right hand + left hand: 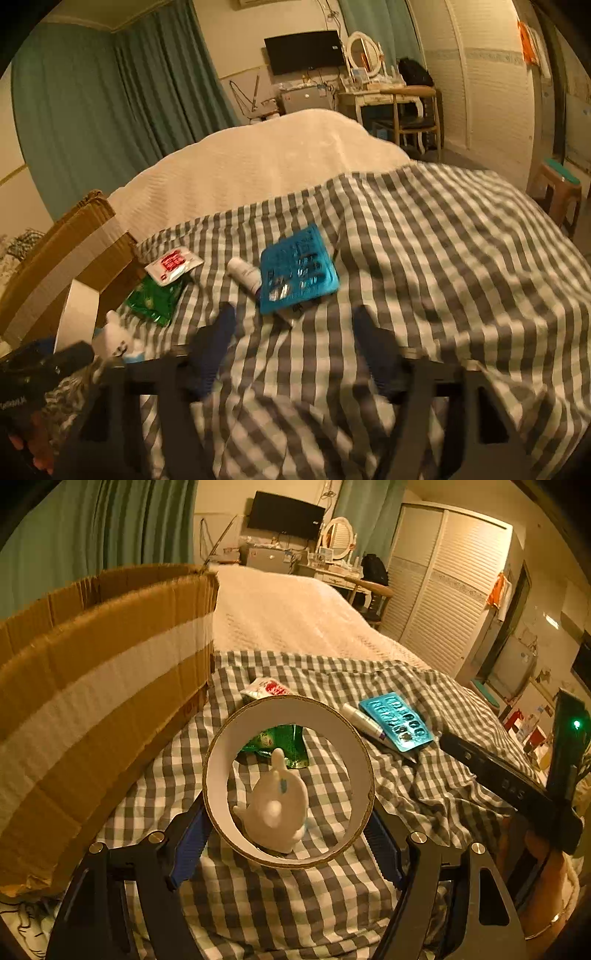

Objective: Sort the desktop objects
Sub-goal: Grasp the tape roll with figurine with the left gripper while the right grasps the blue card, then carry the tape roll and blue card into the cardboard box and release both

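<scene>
Left tool: you clamp the tape ring across its width, lifted for sorting.
Right tool: you hold it apart, empty, above the bed.

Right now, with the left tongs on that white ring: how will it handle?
The white ring looks like thin-walled card, hollow, so probably light. The left tongs pinch it across its width; hard squeezing may ovalise it. Set on edge on the checked cloth, it could roll.
</scene>
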`<action>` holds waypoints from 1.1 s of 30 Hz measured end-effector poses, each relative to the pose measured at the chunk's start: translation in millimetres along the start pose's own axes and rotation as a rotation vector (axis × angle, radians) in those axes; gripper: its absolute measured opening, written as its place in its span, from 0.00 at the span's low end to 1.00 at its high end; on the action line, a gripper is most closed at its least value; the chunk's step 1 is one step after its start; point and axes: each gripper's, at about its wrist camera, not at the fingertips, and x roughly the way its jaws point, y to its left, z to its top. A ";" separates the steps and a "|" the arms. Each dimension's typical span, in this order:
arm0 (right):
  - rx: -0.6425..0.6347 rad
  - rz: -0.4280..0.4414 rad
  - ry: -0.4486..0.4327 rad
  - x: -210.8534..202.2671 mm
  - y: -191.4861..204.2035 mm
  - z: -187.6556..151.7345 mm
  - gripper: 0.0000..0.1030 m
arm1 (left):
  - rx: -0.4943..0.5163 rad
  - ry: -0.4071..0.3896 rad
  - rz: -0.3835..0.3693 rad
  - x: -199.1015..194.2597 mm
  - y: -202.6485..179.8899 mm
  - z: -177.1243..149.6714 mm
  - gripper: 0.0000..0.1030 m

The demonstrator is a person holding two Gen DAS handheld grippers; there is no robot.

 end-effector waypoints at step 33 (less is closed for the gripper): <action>-0.050 0.000 0.019 -28.4 26.4 -15.1 0.07 | 0.030 -0.072 -0.021 -13.4 -6.6 18.4 0.76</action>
